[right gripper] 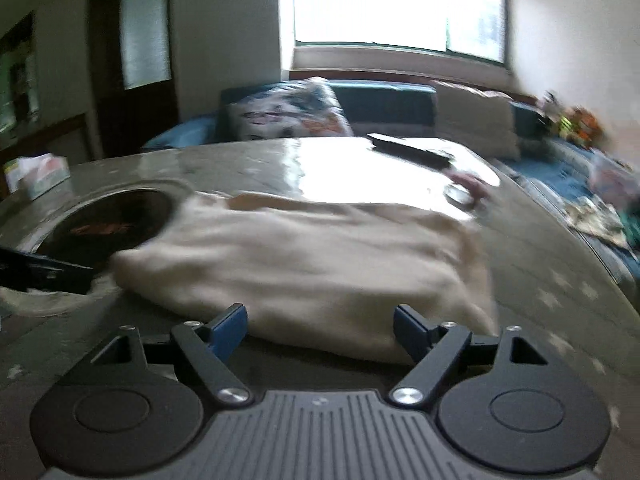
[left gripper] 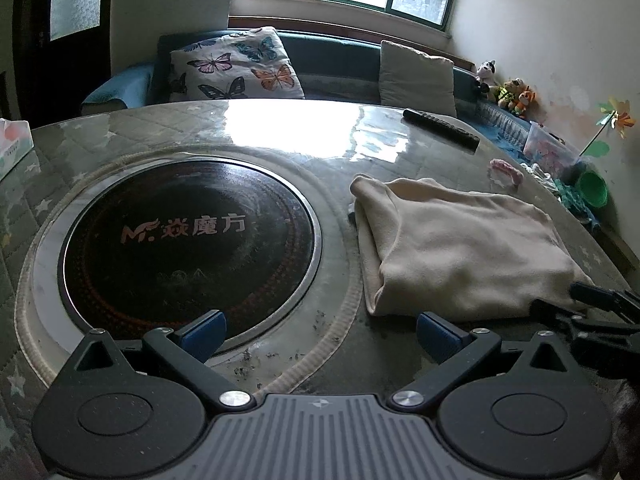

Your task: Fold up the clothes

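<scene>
Seen from the left wrist, the left claw is spread wide with nothing between its blue pads, hovering low over the round grey bench with its glossy clear cover. Ahead and to the left of this claw sits the round black glass cooktop sunk into the bench, ringed in metal and printed with pale lettering. Farther left, at the bench edge, stands a white tissue box. Ahead and to the right of the left claw lies the folded cream cloth garment, a flat, roughly rectangular bundle. Its long axis runs from the near right corner away toward the far left, ending in a narrower rounded tip that points toward the cooktop rim. Beyond it lie a small pink item and a long black remote control. The right claw shows at the right edge, just beside the garment's near right corner.

The right wrist view is blurred. The right claw is also spread open and empty, and the garment lies directly ahead of it, its near folded edge between the two pads' line and just beyond them. The dark left claw enters from the left.
</scene>
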`<state>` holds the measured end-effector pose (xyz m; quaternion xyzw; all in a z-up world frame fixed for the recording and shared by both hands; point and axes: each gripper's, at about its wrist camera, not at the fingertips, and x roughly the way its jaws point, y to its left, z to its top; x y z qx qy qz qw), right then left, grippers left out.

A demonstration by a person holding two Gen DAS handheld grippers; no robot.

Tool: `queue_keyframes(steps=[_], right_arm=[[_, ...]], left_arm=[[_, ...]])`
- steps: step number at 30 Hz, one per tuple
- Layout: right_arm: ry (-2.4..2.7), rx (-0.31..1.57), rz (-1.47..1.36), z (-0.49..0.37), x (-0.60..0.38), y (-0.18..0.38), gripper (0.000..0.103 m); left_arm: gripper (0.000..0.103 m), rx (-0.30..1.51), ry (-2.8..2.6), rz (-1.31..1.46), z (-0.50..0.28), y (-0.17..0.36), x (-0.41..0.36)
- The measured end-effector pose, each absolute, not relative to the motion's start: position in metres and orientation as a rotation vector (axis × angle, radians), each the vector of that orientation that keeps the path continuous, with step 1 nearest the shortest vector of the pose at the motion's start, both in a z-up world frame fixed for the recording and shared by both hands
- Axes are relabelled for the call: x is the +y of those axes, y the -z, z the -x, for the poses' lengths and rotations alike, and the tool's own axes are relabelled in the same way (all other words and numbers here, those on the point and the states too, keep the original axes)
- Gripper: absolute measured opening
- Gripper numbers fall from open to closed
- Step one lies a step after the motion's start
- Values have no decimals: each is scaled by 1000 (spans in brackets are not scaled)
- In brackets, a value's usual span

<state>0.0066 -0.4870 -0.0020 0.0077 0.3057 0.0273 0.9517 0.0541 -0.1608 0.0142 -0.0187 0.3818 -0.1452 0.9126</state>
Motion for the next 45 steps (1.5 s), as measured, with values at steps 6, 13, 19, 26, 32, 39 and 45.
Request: queue_keyframes(steps=[6,13,19,26,32,39,45], right_arm=[[-29,599,-74,2,-509,-3,83],[-78,594,-126,-21,-514,-4,86],[-69,616,-149,-20,-517,0,86],[-36,612,-111,-1,-511,-5,98],[-11,620,-89,9,-503,-4,103],[5,646,-82,16,-497,-2,103],[19,651,-75,21,-494,-1,103]], left_arm=[[103,791,304,27,-51,-12,-167],[103,793,310,17,-47,-12,-173],[103,800,314,0,-45,-9,-180],[103,803,331,-39,-40,-7,-192],[103,797,336,-69,-34,-6,-197],[103,773,360,-77,-25,-7,-198],[103,760,366,-100,-20,-8,-202]])
